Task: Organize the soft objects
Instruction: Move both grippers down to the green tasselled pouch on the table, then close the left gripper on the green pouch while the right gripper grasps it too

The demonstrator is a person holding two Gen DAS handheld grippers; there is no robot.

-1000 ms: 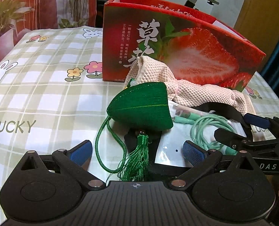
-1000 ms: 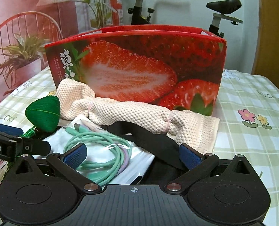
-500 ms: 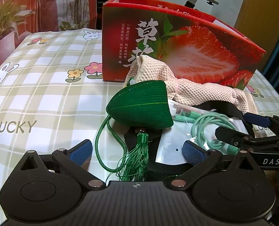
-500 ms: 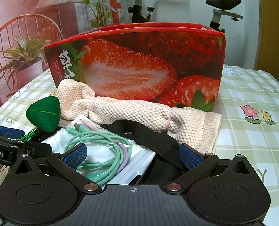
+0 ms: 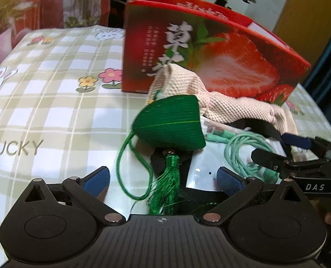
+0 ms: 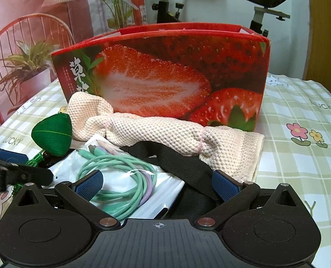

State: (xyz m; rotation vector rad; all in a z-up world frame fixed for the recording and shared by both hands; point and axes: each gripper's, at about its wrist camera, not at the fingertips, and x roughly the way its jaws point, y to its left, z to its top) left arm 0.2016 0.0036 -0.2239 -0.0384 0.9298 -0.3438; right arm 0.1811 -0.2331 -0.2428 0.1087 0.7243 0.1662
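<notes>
The checked tabletop (image 6: 299, 167) carries an open strawberry box (image 6: 165, 71), likely the bin for the soft things heaped before it. The cream knitted towel (image 6: 165, 134) leans against its front wall, the green pouch (image 5: 172, 122) just ahead of the left gripper (image 5: 163, 178), released. The right gripper (image 6: 156, 184), also spread, straddles the bagged cable (image 6: 120, 178)

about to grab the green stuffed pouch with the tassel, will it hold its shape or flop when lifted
The green pouch looks plump and padded, so it probably keeps its form and seems light. Its tassel and cord loop lie limp on the tablecloth, so they will likely dangle and could snag the mint cable nearby. Both the left gripper and right gripper stand open.
</notes>
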